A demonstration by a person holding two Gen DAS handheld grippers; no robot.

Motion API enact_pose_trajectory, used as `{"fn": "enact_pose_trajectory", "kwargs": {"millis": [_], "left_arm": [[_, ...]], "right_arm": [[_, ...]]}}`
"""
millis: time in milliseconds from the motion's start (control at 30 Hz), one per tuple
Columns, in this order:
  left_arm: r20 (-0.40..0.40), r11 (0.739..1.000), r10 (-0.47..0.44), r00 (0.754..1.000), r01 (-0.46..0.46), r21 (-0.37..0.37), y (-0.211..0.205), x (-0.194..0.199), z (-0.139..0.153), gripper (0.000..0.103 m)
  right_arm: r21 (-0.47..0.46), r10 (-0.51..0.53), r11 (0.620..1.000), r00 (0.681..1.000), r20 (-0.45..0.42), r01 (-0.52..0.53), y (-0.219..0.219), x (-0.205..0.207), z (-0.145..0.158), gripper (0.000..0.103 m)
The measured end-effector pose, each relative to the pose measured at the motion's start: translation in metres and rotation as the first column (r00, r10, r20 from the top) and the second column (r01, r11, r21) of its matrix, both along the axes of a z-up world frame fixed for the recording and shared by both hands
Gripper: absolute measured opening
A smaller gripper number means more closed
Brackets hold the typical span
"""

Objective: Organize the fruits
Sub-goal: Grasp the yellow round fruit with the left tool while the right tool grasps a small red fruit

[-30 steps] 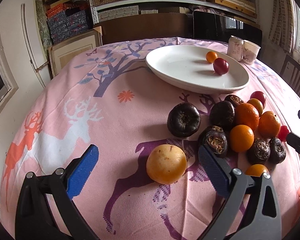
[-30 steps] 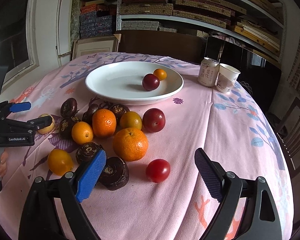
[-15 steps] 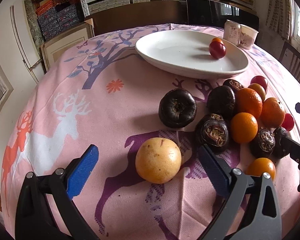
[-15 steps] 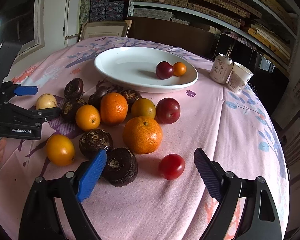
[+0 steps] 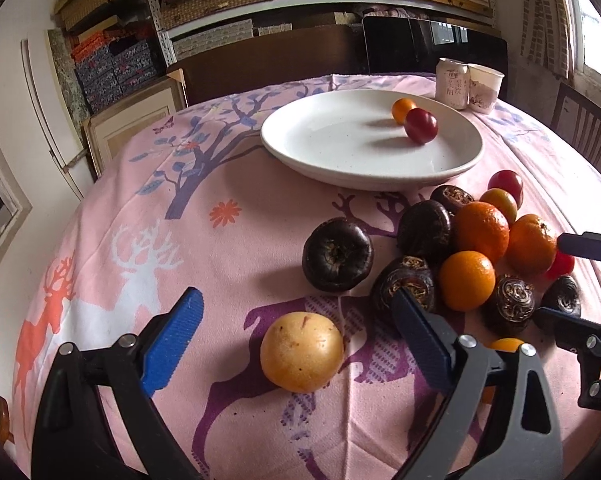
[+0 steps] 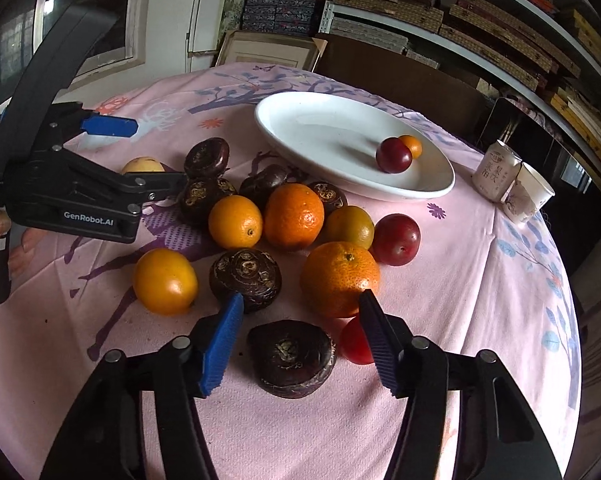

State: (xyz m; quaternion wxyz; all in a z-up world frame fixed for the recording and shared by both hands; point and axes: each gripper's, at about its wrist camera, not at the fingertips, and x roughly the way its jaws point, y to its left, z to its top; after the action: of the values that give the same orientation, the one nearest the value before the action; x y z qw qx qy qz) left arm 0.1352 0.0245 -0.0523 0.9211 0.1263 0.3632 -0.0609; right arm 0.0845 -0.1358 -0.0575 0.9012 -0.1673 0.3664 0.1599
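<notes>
The left gripper (image 5: 296,328) stands wide open, holding nothing, with a pale yellow fruit (image 5: 301,352) on the pink tablecloth (image 5: 140,200) between its 2 blue pads, touching neither. The right gripper (image 6: 300,340) is also open and empty around a dark water chestnut (image 6: 291,358); a red cherry tomato (image 6: 354,342) sits just beside its right pad. Farther off, the white plate (image 6: 300,120) holds 2 small fruits.
</notes>
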Motion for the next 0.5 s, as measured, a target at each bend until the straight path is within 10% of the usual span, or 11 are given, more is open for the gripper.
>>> {"fn": "enact_pose_trajectory", "kwargs": {"millis": [167,500], "left_arm": [[-0.003,0.999,-0.031,0.999,0.031,0.007,-0.007,0.002,0.000,0.071],[-0.017,0.998,-0.044,0.999,0.043,-0.036,-0.005,0.004,0.000,0.060]], "right_arm": [[0.013,0.021,1.000,0.999,0.029,-0.022,0.000,-0.006,0.005,0.036],[0.037,0.003,0.999,1.000,-0.019,-0.002,-0.008,0.006,0.002,0.057]]}}
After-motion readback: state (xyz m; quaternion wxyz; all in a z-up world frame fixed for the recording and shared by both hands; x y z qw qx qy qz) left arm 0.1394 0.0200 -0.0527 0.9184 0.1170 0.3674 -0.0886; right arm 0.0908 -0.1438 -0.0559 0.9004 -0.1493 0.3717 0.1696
